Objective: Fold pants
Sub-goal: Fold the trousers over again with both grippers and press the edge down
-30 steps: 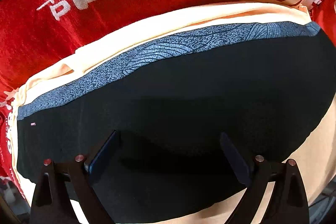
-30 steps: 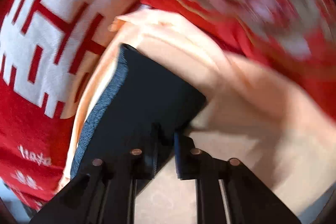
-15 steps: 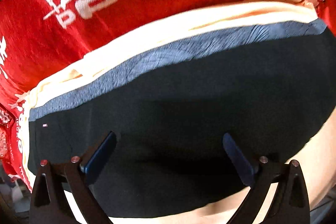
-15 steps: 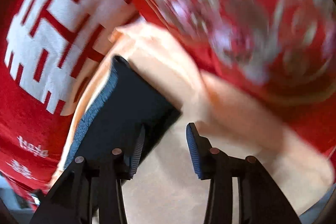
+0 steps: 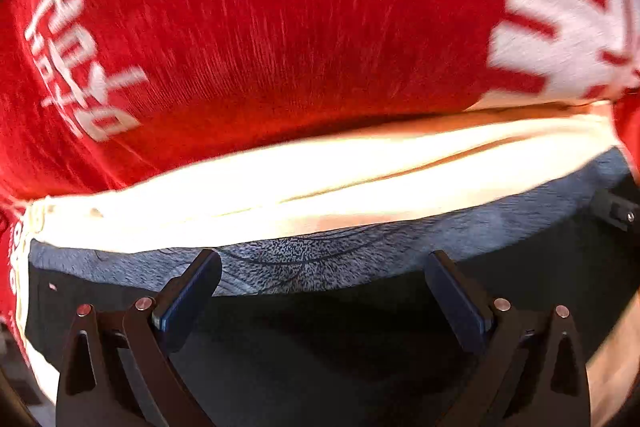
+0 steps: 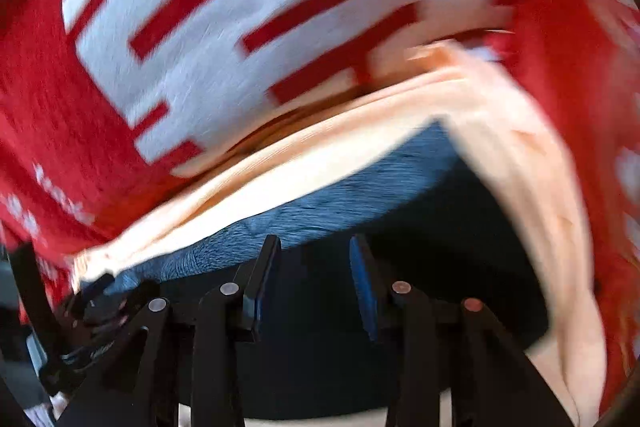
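Folded black pants with a grey-blue patterned waistband (image 5: 304, 263) lie on a cream garment (image 5: 320, 179) over a red cloth with white lettering. My left gripper (image 5: 320, 291) is open wide and empty, low over the black fabric (image 5: 340, 347) near the waistband. My right gripper (image 6: 314, 279) is open with a narrower gap and empty, over the same black fabric (image 6: 440, 267) near the waistband (image 6: 320, 203). The left gripper's body (image 6: 92, 307) shows at the lower left of the right wrist view.
The red cloth with white characters (image 5: 280, 27) covers the surface beyond the pants, and also fills the top of the right wrist view (image 6: 240, 7). The cream garment (image 6: 520, 167) sticks out past the pants on the far and right sides.
The right gripper let go of the pants' corner, opened, and swung round over the black fabric. The left gripper moved forward toward the waistband, still open.
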{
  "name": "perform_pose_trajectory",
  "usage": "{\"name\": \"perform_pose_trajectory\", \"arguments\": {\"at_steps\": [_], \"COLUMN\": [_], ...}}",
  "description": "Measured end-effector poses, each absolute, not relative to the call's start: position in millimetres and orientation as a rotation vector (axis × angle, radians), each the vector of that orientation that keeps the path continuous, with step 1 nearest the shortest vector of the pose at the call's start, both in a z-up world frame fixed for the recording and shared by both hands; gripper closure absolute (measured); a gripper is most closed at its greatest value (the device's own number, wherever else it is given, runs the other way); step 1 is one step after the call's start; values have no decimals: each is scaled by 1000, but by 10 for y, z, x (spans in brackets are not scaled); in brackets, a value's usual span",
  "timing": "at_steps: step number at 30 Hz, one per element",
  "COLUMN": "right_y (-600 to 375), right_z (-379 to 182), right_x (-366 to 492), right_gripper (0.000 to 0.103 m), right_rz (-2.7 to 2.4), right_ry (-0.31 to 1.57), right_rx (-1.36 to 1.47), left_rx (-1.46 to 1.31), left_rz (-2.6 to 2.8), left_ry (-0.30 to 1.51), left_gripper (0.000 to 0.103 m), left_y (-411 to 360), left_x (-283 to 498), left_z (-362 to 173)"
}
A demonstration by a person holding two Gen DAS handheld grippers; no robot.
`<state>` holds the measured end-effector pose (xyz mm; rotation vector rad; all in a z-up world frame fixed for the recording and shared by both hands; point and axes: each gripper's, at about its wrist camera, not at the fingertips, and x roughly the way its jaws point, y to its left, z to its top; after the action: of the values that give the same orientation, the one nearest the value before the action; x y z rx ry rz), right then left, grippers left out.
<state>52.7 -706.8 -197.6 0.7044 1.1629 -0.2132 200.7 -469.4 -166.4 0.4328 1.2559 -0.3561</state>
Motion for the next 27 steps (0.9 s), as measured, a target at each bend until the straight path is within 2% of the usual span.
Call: {"name": "perform_pose_trajectory", "arguments": {"at_steps": [4,7,9,16,21,27], "right_y": [-7074,-7231,-7352,-7319,-7035,-6740], "right_z": [-2044,-2049,-2034,-1761,-1671,-1625], "right_x": [610,556,489,74,-412,-715], "right_gripper": [67,67,73,68,68,68], "right_rz": [-269,-364,-386,-422,-396,-368], "right_ry": [1163,1165,1162,1155,1169,1177], "right_rx": [587,528,553,620,685,724], "left_rx": [349,389,416,364,410,468], "left_rz": [-352,-361,-341,-255,-304,-404], "left_ry": [1305,1285,1270,1299,1306,1288], "left_gripper": [0,0,0,0,0,0], "left_y": [-4590,-4590,-4574,-4154,-4007,-4126], "left_x": [2082,2118,2166,2368,2082,1370], "left_z": [-1814,-1775,-1731,-1527,-1443,-1355]}}
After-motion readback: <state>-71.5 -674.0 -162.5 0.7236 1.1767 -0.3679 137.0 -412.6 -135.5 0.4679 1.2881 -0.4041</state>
